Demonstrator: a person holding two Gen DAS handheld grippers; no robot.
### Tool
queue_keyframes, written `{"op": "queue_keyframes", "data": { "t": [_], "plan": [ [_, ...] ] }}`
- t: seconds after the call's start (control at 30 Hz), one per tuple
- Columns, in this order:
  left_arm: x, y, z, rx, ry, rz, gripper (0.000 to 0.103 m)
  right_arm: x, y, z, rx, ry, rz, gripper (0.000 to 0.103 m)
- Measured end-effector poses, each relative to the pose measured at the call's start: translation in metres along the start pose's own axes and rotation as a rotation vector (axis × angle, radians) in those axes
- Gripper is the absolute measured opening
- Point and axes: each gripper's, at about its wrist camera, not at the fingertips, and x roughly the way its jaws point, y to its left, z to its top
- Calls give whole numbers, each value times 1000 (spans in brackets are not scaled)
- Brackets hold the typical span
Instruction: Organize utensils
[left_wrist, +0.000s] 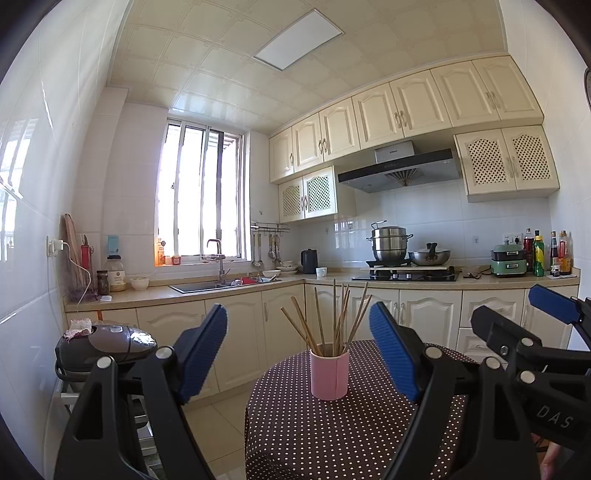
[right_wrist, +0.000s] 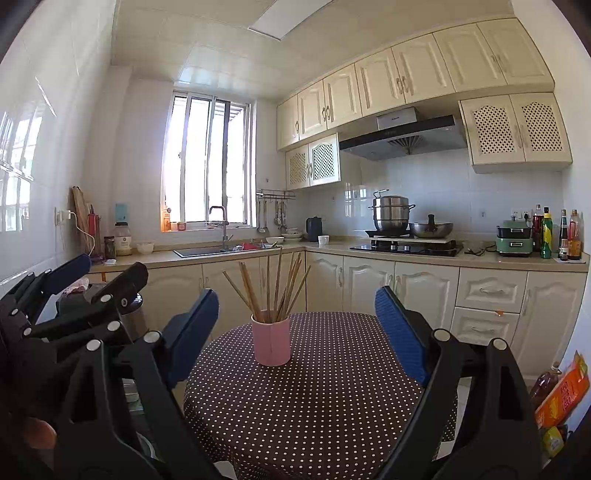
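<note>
A pink cup (left_wrist: 329, 373) holding several wooden chopsticks (left_wrist: 341, 317) stands upright on a round table with a brown polka-dot cloth (left_wrist: 332, 435). My left gripper (left_wrist: 299, 350) is open and empty, held above the table's near side, apart from the cup. The right gripper (left_wrist: 517, 317) shows at the right of the left wrist view. In the right wrist view the cup (right_wrist: 271, 341) and chopsticks (right_wrist: 277, 291) sit ahead, and my right gripper (right_wrist: 297, 332) is open and empty. The left gripper (right_wrist: 99, 273) shows at that view's left.
A rice cooker (left_wrist: 107, 345) sits on a rack left of the table. Behind run the counter with sink (left_wrist: 214, 286), stove with pots (left_wrist: 402, 258) and bottles (left_wrist: 546, 254). Packages (right_wrist: 561, 395) lie on the floor at the right.
</note>
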Motion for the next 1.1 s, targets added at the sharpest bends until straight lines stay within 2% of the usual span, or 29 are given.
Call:
{"op": "queue_keyframes", "data": {
  "t": [1.1],
  "plan": [
    [5,9,-2,1,6,6,78,4,-1,0,4,9,1,85]
  ]
}}
